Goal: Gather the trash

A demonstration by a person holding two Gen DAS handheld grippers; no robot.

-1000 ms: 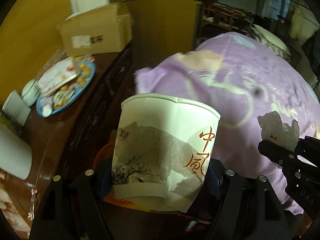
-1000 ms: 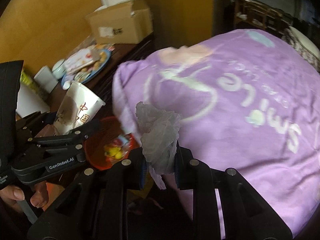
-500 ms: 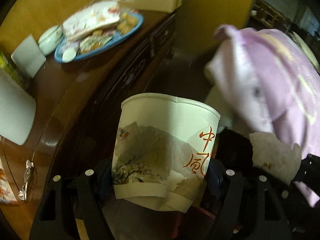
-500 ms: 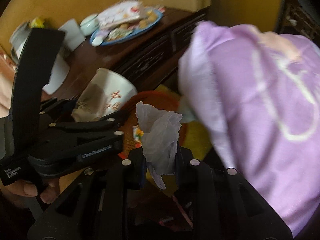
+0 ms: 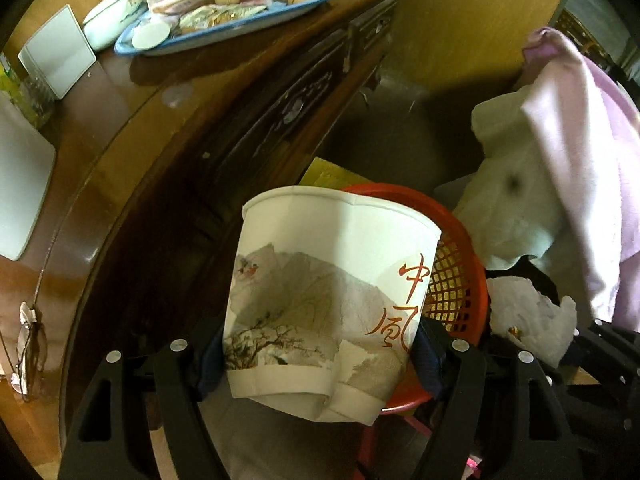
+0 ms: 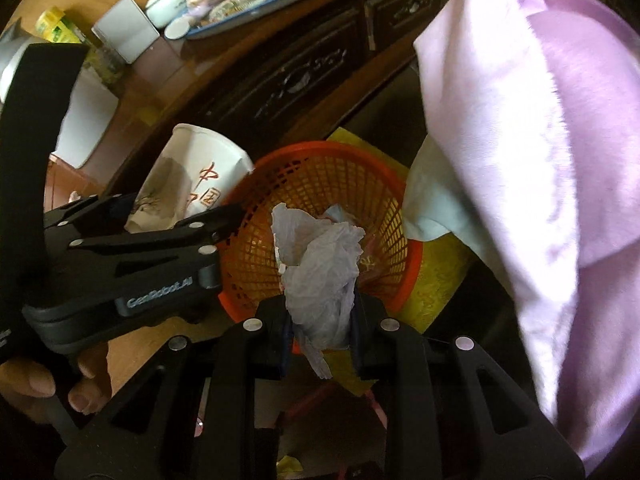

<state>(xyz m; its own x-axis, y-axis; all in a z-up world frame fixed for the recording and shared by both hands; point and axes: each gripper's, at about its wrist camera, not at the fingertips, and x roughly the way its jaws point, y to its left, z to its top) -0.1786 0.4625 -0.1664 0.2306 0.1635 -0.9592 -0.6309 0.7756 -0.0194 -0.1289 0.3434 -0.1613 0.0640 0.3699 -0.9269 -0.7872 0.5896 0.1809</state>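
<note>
Here, left gripper (image 5: pixel 320 354) jaws pinching creased paper cup (image 5: pixel 332 284), right gripper (image 6: pixel 320 324) jaws pinching crumpled tissue (image 6: pixel 320 268), red mesh basket (image 6: pixel 320 172) beneath.

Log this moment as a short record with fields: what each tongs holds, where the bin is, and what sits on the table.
left tongs: shut on paper cup, upright, crumpled near its base, at the left rim of the basket
right tongs: shut on crumpled tissue, held over the basket
bin: red mesh basket, beside the dark wooden table
on table: blue tray of snacks, white lidded bowl
beside basket: purple blanket
task state: neither item dropped yet
</note>
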